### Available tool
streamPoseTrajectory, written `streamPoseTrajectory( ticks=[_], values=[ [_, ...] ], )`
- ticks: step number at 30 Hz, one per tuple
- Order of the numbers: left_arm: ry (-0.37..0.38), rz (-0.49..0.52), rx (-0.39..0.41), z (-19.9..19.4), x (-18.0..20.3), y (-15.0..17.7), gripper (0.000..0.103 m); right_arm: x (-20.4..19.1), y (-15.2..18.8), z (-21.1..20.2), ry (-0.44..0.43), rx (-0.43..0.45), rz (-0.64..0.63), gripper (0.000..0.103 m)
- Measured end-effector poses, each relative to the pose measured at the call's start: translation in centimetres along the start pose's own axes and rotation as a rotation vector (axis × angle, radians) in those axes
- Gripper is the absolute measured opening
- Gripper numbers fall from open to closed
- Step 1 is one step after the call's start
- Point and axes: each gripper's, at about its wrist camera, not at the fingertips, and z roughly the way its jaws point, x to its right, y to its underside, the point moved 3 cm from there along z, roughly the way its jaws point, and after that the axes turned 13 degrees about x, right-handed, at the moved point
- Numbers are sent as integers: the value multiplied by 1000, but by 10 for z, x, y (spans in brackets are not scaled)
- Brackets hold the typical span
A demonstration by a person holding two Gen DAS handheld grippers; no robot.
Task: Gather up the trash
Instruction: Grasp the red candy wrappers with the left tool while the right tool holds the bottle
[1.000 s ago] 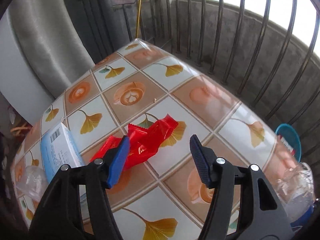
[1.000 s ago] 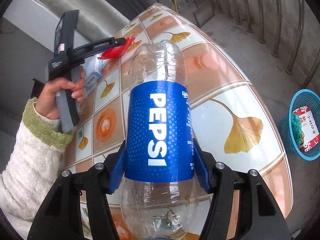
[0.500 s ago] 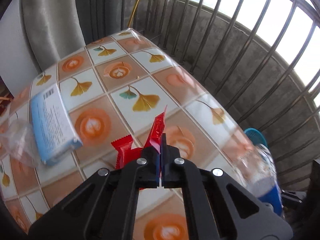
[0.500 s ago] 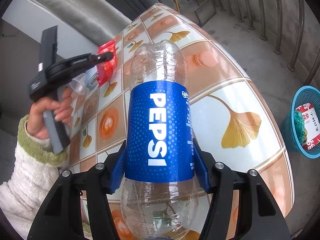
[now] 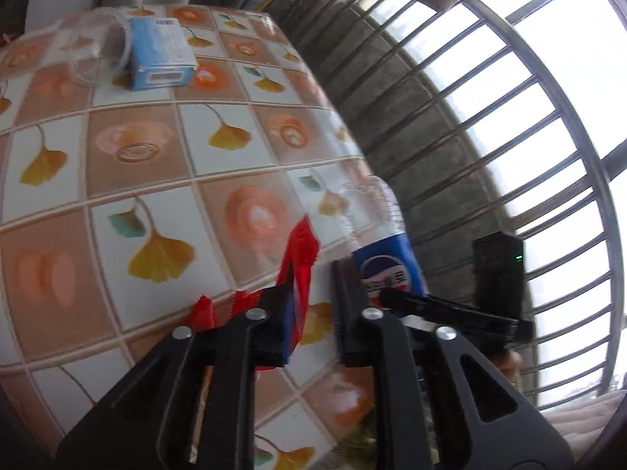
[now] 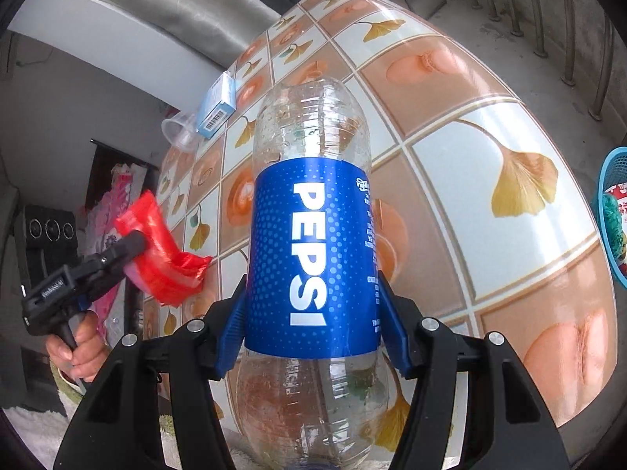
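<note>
A red snack wrapper point(image 5: 299, 258) hangs against the left pad of my left gripper point(image 5: 317, 293), above the tiled table point(image 5: 137, 156). The jaws are opening, and a gap shows between the wrapper and the right pad. The right wrist view shows the same wrapper point(image 6: 164, 258) still clinging at the left gripper point(image 6: 133, 246), off the table's left edge. My right gripper point(image 6: 311, 313) is shut on an empty Pepsi bottle point(image 6: 313, 235) by its blue label. That bottle point(image 5: 386, 262) sits just right of the left fingers.
A blue-and-white box point(image 5: 160, 55) and a tipped clear plastic cup point(image 5: 94, 55) lie at the table's far end. A teal basket point(image 6: 615, 211) with trash stands on the floor to the right. Metal railing bars point(image 5: 509, 156) run along the right side.
My left gripper shut on the red wrapper, lifted it off the table and swung it toward the bottle, rolling as it went. Its jaws have parted again. The right gripper and bottle stayed put.
</note>
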Motion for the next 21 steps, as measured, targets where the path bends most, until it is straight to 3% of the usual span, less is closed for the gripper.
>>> streamPoseTrajectory(
  ticks=[3,9,14,21],
  values=[
    [-95,77,32,0,-1,9,49,-5,0,1,16,1,-9,58],
    [-144,188,71,-16,6,17,66,-8,4,1,38,5,-11,59],
    [-192,346,77,-22,19,32,70,-10,5,3,45,-2,-11,59],
    [-293,562,48,5,31,52,70,-12,4,6,53,-1,-13,59]
  ],
)
